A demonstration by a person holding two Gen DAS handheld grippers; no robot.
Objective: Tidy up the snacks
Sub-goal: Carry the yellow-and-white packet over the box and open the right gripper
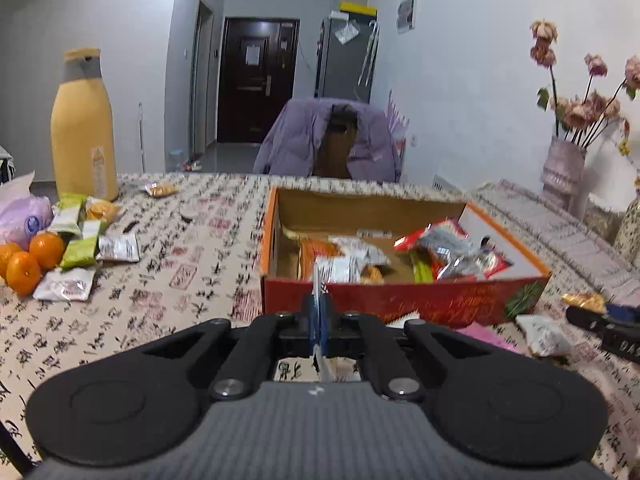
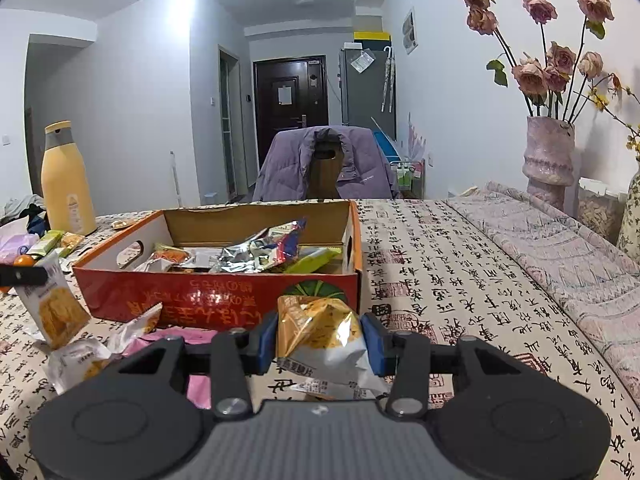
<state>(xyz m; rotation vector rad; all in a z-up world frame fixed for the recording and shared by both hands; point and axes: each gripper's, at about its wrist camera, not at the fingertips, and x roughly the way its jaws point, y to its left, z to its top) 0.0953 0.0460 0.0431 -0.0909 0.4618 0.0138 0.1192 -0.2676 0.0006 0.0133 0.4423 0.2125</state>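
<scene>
Calligraphy-printed cloth covers the table [image 2: 460, 264], and on it an orange cardboard box [image 1: 400, 300] has been set open-topped in the middle, evidently so that loose snacks can be dropped in from either side; a heap of packets [image 2: 260, 256] is already held inside. The left gripper [image 1: 319, 304] is seen pinched fully shut on the thin sealed edge of a white cracker packet [image 2: 54, 304], which is hung below the jaws just beside the box's near corner (a flat seam gives the narrow pads something to bite). The right gripper [image 2: 320, 340] is kept part open, its blue pads [image 2: 267, 338] pressed against the sides of a puffy gold-and-white snack bag [image 2: 320, 332], held in front of the box wall. More packets [image 1: 80, 240] and oranges [image 1: 28, 260] are left unsorted near a yellow bottle [image 1: 82, 128].
</scene>
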